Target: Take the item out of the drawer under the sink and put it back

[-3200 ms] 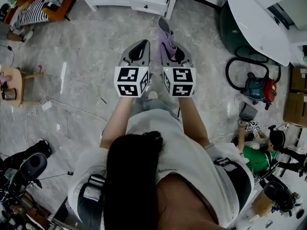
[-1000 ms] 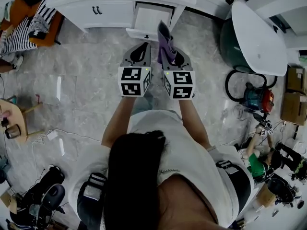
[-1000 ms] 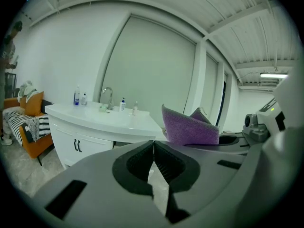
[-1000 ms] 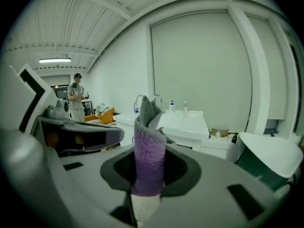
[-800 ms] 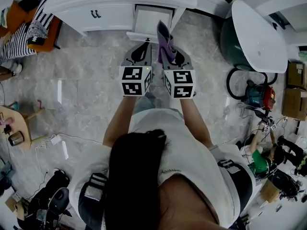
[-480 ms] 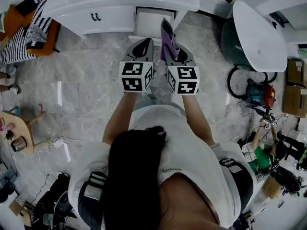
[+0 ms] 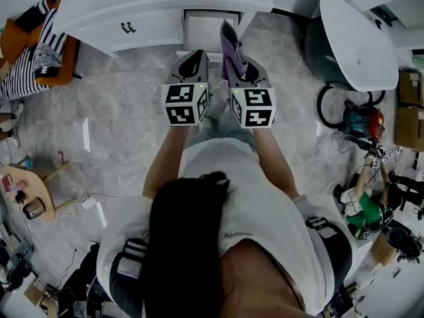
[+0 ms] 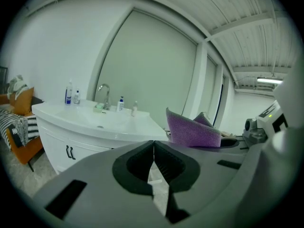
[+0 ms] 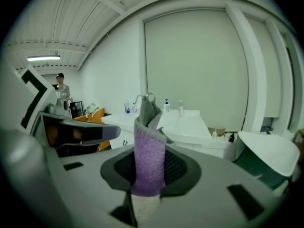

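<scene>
A purple folded cloth [image 7: 229, 45] stands up between the jaws of my right gripper [image 7: 236, 65], which is shut on it. In the right gripper view the cloth [image 9: 148, 148] rises from the pads of the right gripper [image 9: 148, 179] and hides part of the sink. My left gripper [image 7: 193, 62] is beside it, shut and empty; its jaws [image 8: 153, 148] meet with nothing between them. Just beyond both grippers the drawer [image 7: 202, 26] of the white vanity [image 7: 132, 8] stands pulled out. I cannot see into the drawer.
A white bathtub [image 7: 361, 35] stands at the right, with a vacuum cleaner [image 7: 358, 120] on the floor below it. A striped cushion on an orange seat [image 7: 30, 45] sits left of the vanity. Bottles and a tap [image 8: 102, 96] line the sink top. A person in green [image 7: 365, 215] crouches at the right.
The vanity and its open drawer have come closer to both grippers, which now reach the drawer's front. The right gripper still holds the purple cloth; the left stays shut.
</scene>
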The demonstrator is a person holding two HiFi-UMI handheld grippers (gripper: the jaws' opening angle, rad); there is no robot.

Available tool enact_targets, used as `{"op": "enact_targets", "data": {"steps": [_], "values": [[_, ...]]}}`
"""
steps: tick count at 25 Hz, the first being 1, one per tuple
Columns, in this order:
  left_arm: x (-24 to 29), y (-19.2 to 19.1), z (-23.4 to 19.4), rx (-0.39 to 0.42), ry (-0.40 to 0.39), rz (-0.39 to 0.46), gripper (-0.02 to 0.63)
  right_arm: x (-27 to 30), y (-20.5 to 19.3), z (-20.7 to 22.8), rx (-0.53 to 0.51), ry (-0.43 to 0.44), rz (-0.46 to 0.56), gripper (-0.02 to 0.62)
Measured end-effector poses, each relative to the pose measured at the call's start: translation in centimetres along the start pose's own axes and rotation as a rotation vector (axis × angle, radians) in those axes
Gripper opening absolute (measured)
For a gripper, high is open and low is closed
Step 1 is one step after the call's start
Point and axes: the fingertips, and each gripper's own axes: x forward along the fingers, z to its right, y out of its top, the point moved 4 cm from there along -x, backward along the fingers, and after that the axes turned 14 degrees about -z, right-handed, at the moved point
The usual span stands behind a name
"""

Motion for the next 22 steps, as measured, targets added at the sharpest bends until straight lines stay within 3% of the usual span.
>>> {"op": "enact_targets", "data": {"steps": [9,22], "values": [[2.5,0.2,-1.1,-0.008,0.030,0.004,0.005,2.8,-0.1,1.9,-0.002,-0.005,-0.007,0.106],[7.8,0.9,-4.0,-0.068,0.108,-0.055,0.005,9.9,2.0,4.2,-0.078,0.057,-0.075,0.106]]}}
